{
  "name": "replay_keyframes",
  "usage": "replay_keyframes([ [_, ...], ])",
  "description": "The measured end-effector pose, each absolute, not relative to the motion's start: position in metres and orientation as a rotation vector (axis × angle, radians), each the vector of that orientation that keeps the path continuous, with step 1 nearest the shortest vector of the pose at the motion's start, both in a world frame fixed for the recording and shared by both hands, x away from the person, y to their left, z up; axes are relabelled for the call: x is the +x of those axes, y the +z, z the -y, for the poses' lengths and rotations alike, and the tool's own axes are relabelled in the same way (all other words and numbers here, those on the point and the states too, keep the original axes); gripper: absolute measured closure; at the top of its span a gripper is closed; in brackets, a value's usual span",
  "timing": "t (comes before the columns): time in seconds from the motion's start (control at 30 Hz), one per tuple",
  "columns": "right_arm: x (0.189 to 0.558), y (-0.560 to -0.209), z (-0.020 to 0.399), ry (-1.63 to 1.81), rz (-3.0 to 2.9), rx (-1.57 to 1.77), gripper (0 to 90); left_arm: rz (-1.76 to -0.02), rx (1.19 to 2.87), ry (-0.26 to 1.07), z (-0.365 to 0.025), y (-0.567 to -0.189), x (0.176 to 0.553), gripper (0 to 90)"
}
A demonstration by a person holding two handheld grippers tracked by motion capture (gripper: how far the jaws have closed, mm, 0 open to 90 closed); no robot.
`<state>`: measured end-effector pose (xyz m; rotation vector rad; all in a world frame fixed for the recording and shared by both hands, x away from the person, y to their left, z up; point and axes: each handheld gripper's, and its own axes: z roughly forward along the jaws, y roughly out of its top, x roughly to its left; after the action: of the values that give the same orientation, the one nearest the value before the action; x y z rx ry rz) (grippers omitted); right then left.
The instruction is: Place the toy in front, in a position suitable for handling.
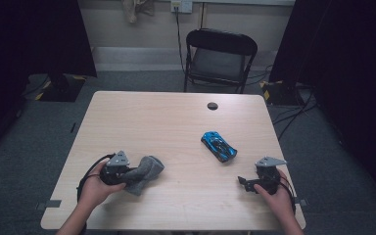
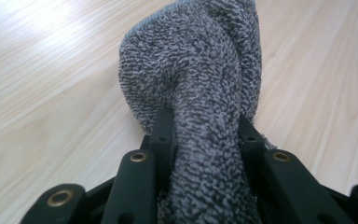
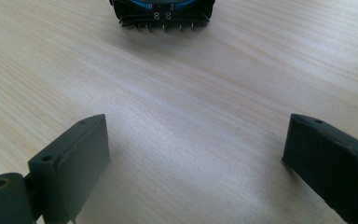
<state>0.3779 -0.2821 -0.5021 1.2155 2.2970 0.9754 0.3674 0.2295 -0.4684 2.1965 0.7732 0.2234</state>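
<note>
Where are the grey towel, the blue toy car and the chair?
grey towel (image 1: 147, 171), high view, middle of the bunched cloth beside the left gripper.
blue toy car (image 1: 219, 146), high view, middle of its roof.
chair (image 1: 218, 62), high view, middle of its dark seat.

toy car (image 3: 162, 14) beyond wide-apart tool (image 3: 196, 161) jaws

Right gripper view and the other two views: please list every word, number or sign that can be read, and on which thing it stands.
"88": this is how two small pale marks seem to read on the dark end of the blue and black toy car; they are too small to be sure.
Grey terry cloth, light wooden table: no writing.
</note>
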Motion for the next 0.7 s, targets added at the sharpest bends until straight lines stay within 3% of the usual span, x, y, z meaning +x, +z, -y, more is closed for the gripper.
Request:
replay_keyframes([
  [0.5, 0.378, -0.502, 0.282, 0.978, -2.298, 1.215, 6.7, -0.806, 2.197, 0.239, -0.248, -0.487, 0.366, 64.3],
  [0.7, 0.378, -0.502, 0.283, 0.984, -2.293, 1.220, 8.3, -0.842, 2.121, 0.189, -0.251, -0.495, 0.365, 54.2],
])
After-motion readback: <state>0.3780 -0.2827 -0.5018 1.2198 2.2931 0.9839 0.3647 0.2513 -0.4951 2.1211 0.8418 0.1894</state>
